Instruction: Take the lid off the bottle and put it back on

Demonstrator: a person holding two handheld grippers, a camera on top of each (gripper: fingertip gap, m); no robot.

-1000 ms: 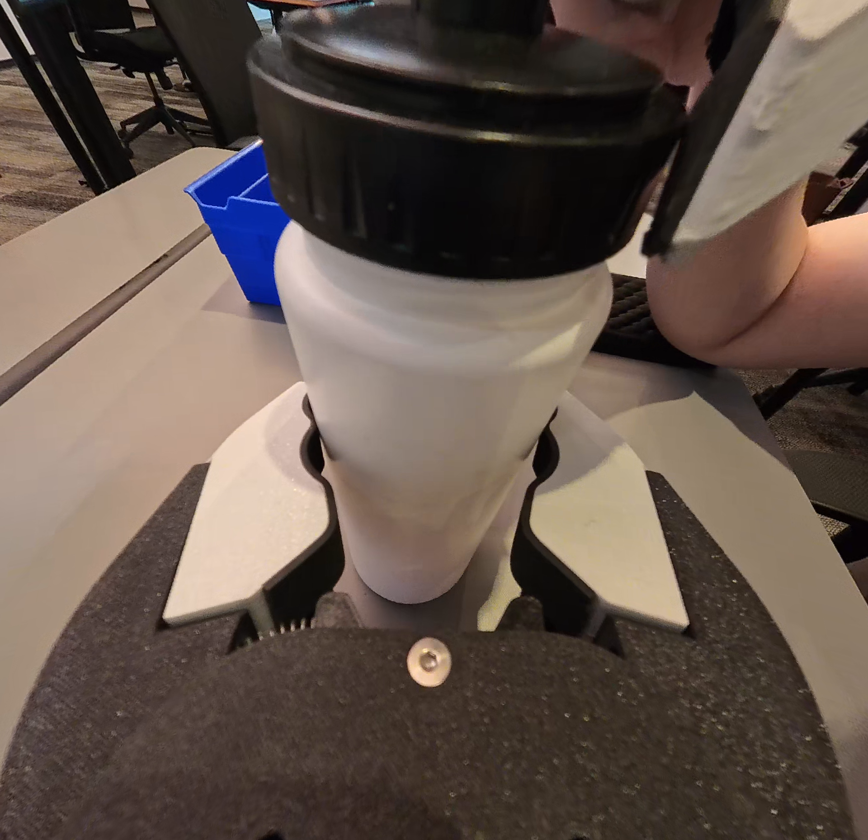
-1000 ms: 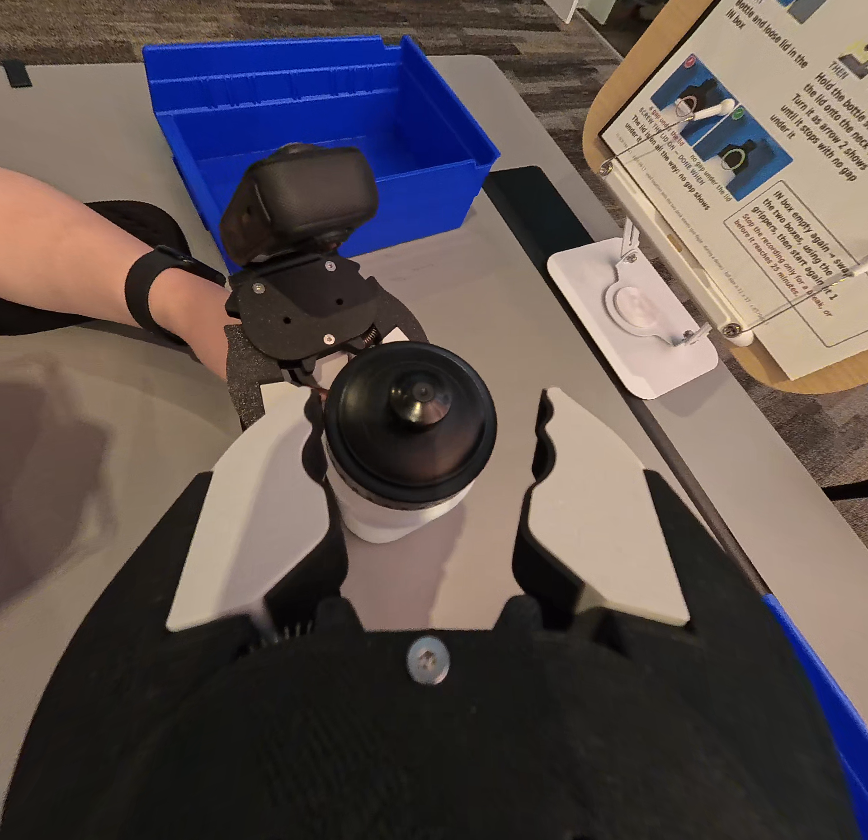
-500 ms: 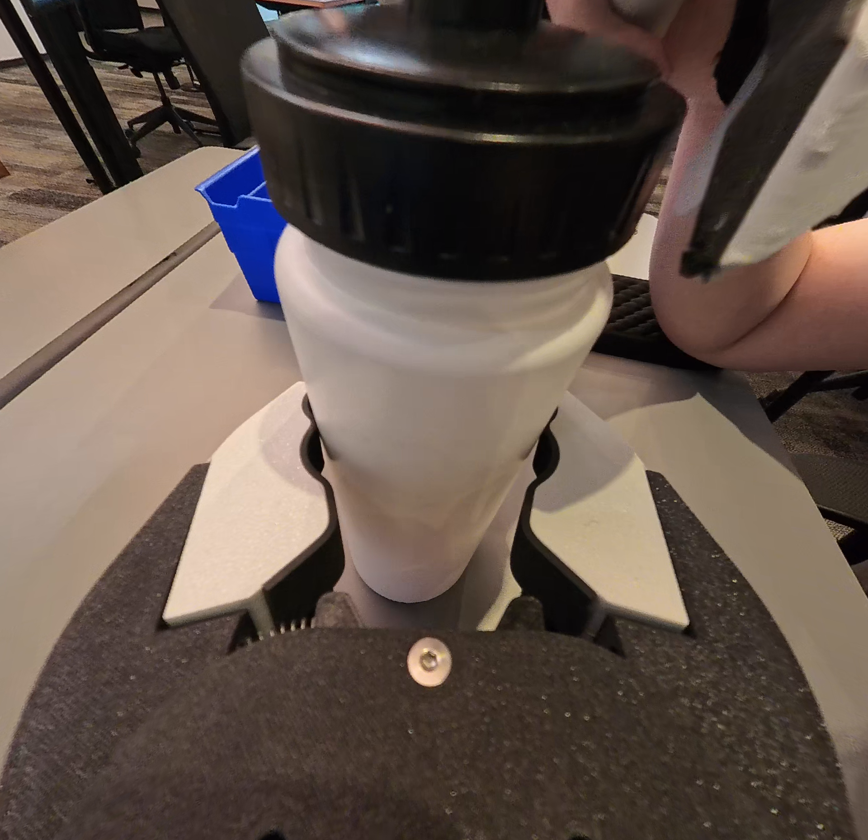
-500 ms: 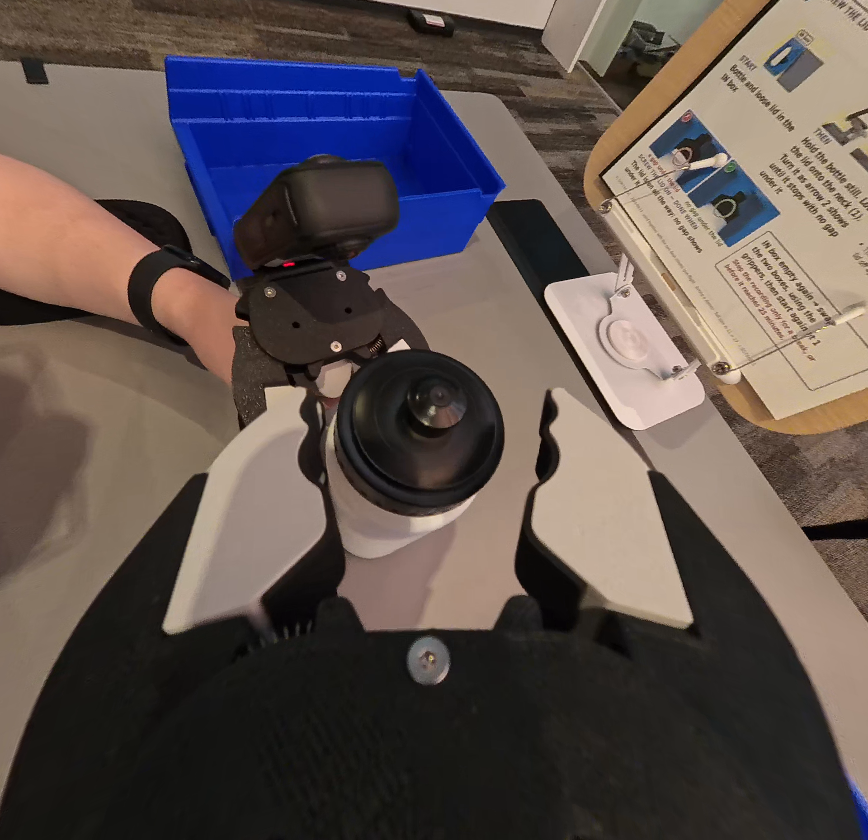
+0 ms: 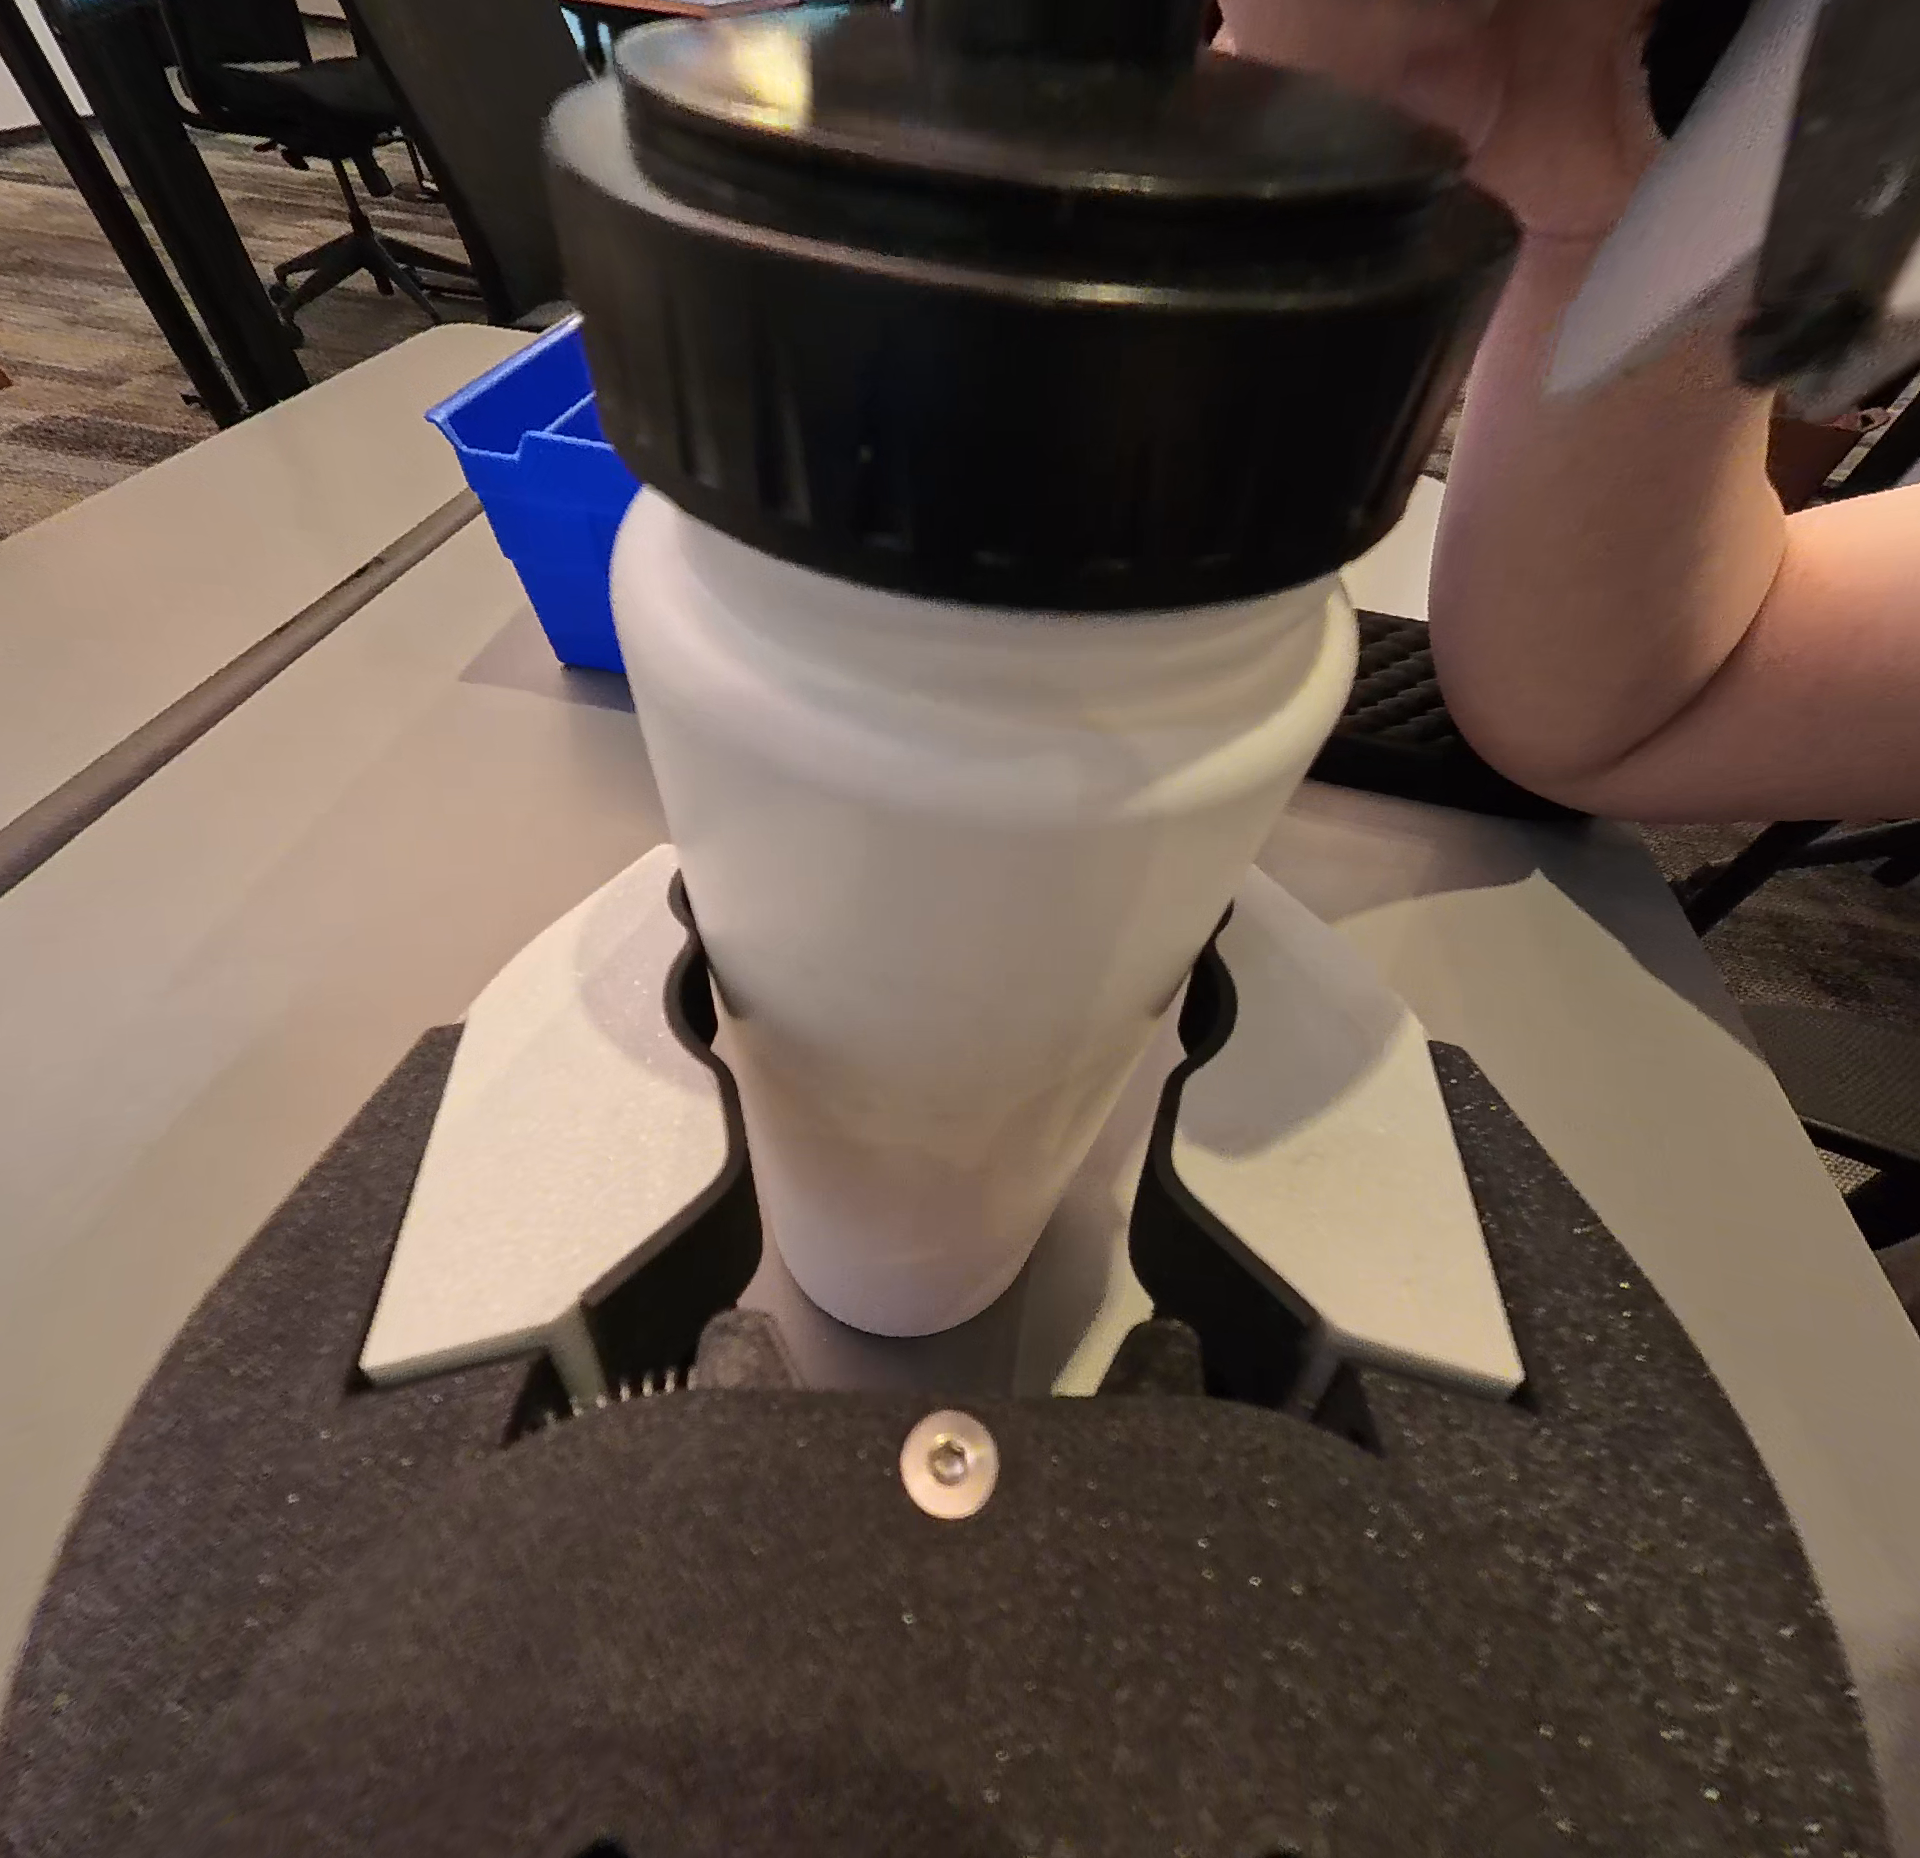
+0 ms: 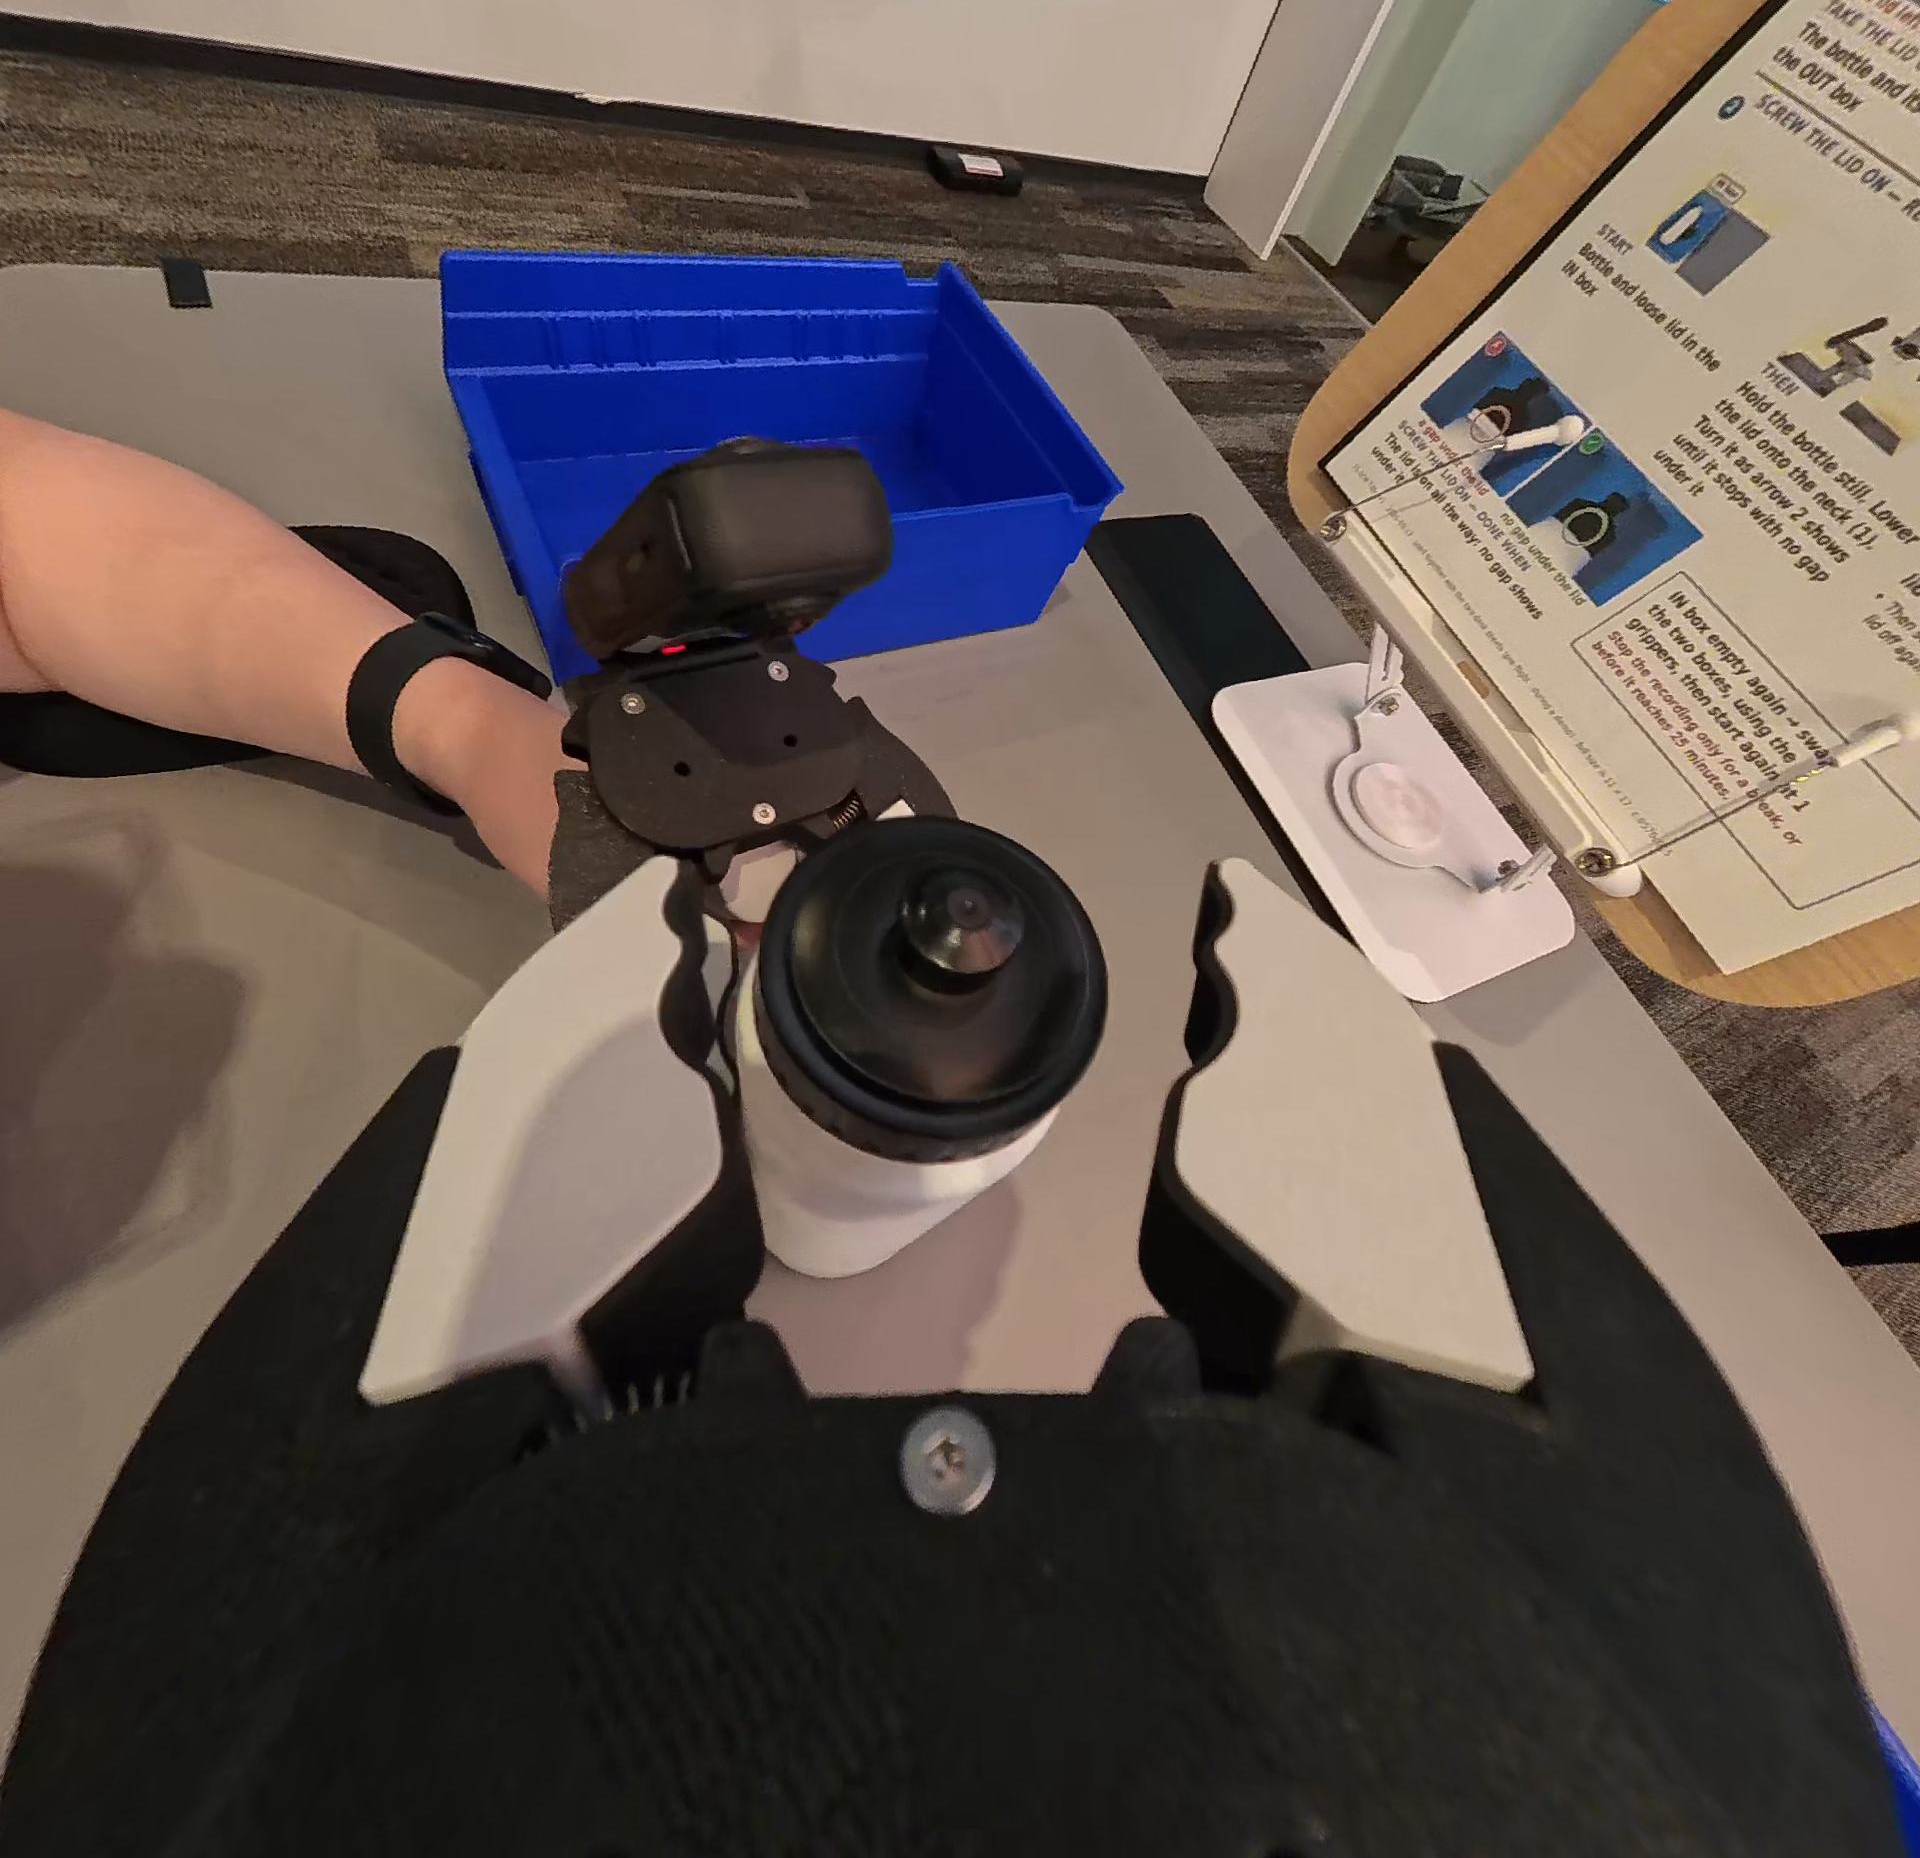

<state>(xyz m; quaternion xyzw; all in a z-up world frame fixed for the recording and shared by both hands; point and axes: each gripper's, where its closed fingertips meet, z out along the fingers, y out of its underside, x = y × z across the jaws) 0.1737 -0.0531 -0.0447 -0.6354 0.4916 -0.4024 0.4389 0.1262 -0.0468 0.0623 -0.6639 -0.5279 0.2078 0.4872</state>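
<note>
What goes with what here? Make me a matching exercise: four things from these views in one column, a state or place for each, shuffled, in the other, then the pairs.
Things
1. white bottle
2. black lid
3. right gripper
4. blue bin

States or places
A. open, fingers apart on either side of the lid
B. at the far side of the grey table, nothing visible inside
C. clamped between the left gripper's fingers
D. sitting on top of the bottle

Pairs: 1-C, 2-D, 3-A, 4-B
</note>
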